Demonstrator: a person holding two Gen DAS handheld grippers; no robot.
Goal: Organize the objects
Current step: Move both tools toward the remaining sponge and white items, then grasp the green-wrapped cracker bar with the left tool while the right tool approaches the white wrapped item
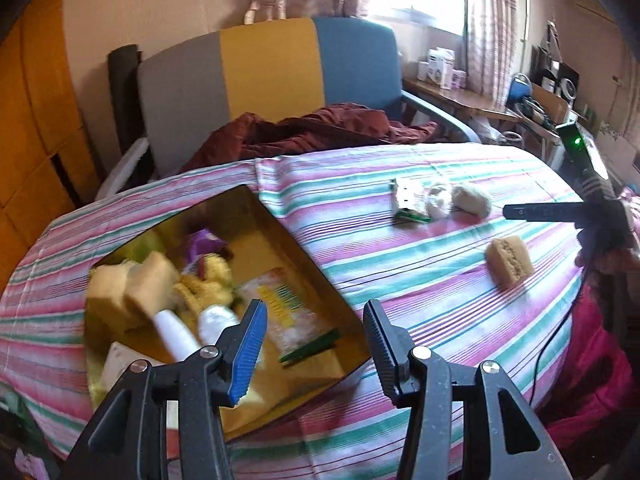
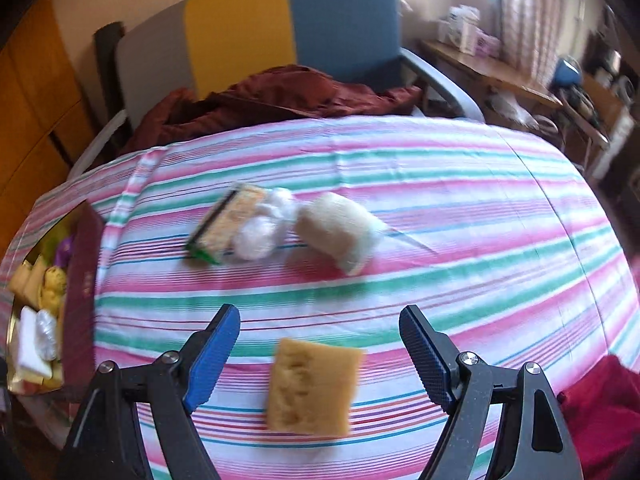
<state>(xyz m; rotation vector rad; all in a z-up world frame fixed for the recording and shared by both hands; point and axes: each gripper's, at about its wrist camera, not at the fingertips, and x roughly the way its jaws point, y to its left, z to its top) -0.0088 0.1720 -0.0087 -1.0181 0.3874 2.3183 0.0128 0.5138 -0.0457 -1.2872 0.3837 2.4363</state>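
A yellow sponge lies on the striped cloth, between and just below the fingers of my right gripper, which stands open and apart from it. The same sponge shows at the right in the left wrist view, near the right gripper. Farther back lie a green-edged packet, a white cotton wad and a cream roll. My left gripper hangs open and empty over the near corner of a gold box that holds sponges, a white tube and a packet.
The table under the striped cloth drops off at the far and right sides. Behind it stands a grey, yellow and blue chair with a dark red garment on it. A red sleeve shows at the lower right.
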